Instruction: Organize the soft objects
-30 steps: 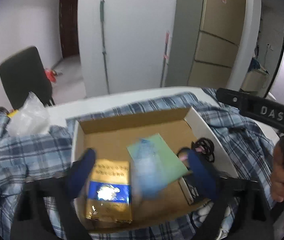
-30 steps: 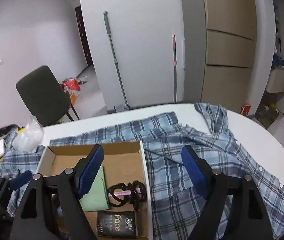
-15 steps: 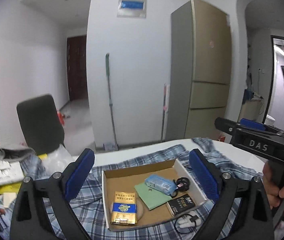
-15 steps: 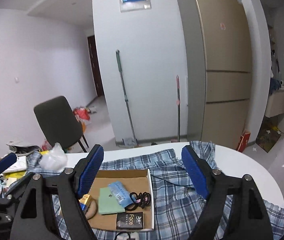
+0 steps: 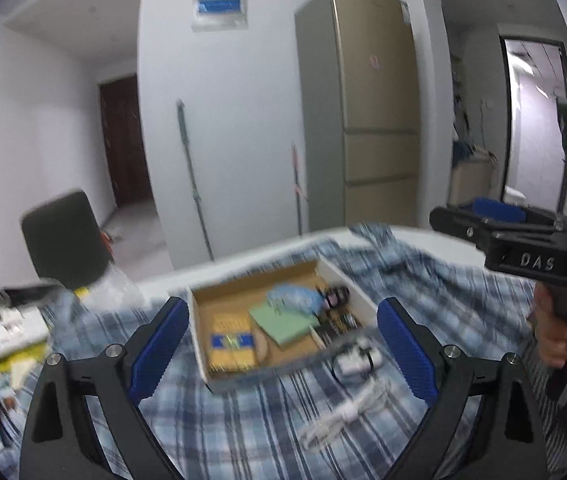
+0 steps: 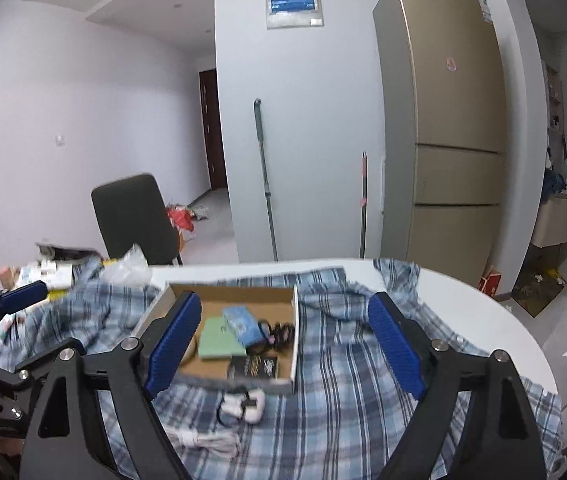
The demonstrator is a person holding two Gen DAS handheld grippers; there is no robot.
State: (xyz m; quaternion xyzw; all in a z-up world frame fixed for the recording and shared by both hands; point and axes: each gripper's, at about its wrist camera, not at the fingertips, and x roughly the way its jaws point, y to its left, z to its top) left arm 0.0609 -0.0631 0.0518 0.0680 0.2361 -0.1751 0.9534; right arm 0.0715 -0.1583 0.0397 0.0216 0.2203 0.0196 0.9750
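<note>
Box [image 6: 294, 322]: open cardboard tray, white outside, brown inside; sits on the shirt, mid-table.
Box contents: green pad [image 6: 216, 338] flat in the middle; blue pack [image 6: 242, 323], soft and crinkly, lying partly over the pad's far corner; black hair ties [image 6: 279, 332] with something pink, against the right wall; black packet [image 6: 254, 367] at the near right corner; gold pack [image 5: 230, 342] with a blue band at the near left.
Shirt [image 6: 343, 392]: blue-and-white plaid cloth, rumpled, spread across the table [image 6: 483, 312] and under the box.
Outside the box: white charger [image 6: 245, 402] with a dark cord just in front of the near wall; coiled white cable [image 6: 203, 438] nearer still, both on the shirt.
Table: white, smooth, rounded edge.
Left clutter: clear plastic bag [image 6: 129, 266] and a pile of paper packs, too blurred to read.
Writing: "DAS" in pale letters on the right gripper's body, seen from the left wrist; print on the black packet and gold pack not legible.
Left gripper [image 5: 279, 346]: jaws spread wide, nothing between the ribbed blue pads, held above the box.
Right gripper [image 6: 283, 340]: jaws likewise wide apart, holding nothing, above the box's right side.
Backdrop: tall gold fridge [image 6: 443, 132], mop [image 6: 264, 176] leaning on the wall, dark chair [image 6: 131, 216].
</note>
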